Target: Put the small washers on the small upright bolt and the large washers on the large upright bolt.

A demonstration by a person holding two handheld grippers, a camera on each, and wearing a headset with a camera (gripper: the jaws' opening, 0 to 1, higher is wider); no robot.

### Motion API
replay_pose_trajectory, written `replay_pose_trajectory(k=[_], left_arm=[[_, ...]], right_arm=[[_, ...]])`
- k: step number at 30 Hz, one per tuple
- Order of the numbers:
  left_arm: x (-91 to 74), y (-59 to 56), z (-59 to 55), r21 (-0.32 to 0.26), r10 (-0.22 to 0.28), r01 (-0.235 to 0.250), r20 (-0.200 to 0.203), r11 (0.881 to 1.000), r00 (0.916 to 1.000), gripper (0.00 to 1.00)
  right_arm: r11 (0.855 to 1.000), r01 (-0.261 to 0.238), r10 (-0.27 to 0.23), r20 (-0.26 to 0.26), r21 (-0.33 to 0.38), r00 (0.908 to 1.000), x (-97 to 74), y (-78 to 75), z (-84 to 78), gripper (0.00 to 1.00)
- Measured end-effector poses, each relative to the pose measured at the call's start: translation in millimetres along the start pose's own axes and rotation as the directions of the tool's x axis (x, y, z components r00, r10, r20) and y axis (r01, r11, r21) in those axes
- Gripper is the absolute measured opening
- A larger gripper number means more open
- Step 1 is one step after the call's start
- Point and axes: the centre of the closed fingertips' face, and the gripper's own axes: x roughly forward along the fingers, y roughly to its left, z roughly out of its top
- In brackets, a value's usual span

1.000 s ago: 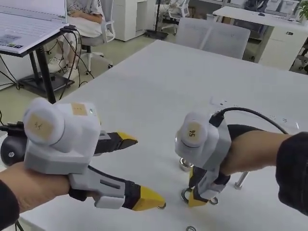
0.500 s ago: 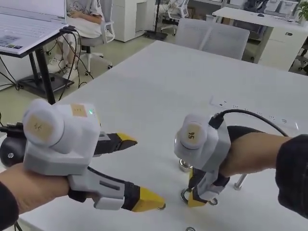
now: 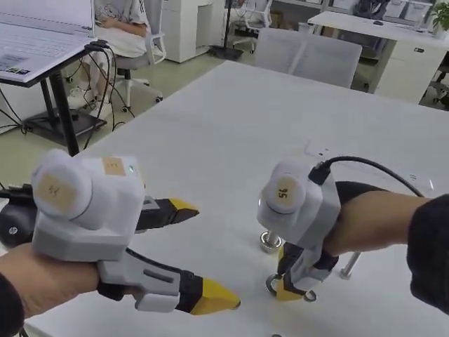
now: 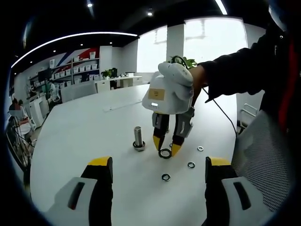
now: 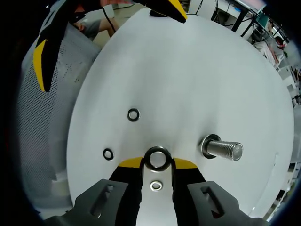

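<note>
Right gripper [image 5: 157, 164] fingers pinch a large washer [image 5: 147, 159] near the large bolt [image 5: 221, 149]; its cap sticker [image 3: 284, 191] reads "56". Left gripper [image 4: 159, 162] fingers gape wide, empty. Black device [image 3: 10, 223] at left, marked "hp".

The white bench [image 3: 231, 133] carries a large bolt [image 5: 221, 149] standing upright, a ring around its foot; near it a washer [image 5: 133, 114] and a second washer [image 5: 108, 154] lie flat, well apart; a smaller bright washer [image 5: 156, 185] lies close by; a large washer [image 5: 157, 151] sits between the tips of the right hand-held gripper [image 5: 157, 164], on the surface or just off it, I cannot tell; a thinner bolt [image 3: 349, 265] stands beside; a flat white strip [image 3: 319, 149] lies farther back.
</note>
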Motion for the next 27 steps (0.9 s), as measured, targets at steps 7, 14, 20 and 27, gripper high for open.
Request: replay_pose_trajectory(k=[7, 14, 20, 27], left_arm=[[0.1, 0.4, 0.6, 0.000, 0.000, 0.000, 0.003, 1.000, 1.0000, 0.80], [0.5, 0.4, 0.9, 0.001, -0.002, 0.002, 0.005, 1.000, 1.0000, 0.80], [0.9, 0.5, 0.8, 0.002, -0.002, 0.002, 0.004, 1.000, 1.0000, 0.80], [1.1, 0.1, 0.9, 0.002, -0.002, 0.002, 0.004, 1.000, 1.0000, 0.80]], right_arm=[[1.000, 0.013, -0.013, 0.005, 0.015, 0.9999, -12.8, -4.1, -4.3, 0.24], [0.999, 0.036, -0.037, 0.024, 0.033, 0.9990, -28.9, -10.0, -4.6, 0.24], [0.998, 0.048, -0.049, 0.028, 0.041, 0.9984, -40.1, -13.2, -6.7, 0.24], [0.997, 0.072, -0.073, 0.037, 0.040, 0.9966, -58.9, -20.6, -4.8, 0.24]])
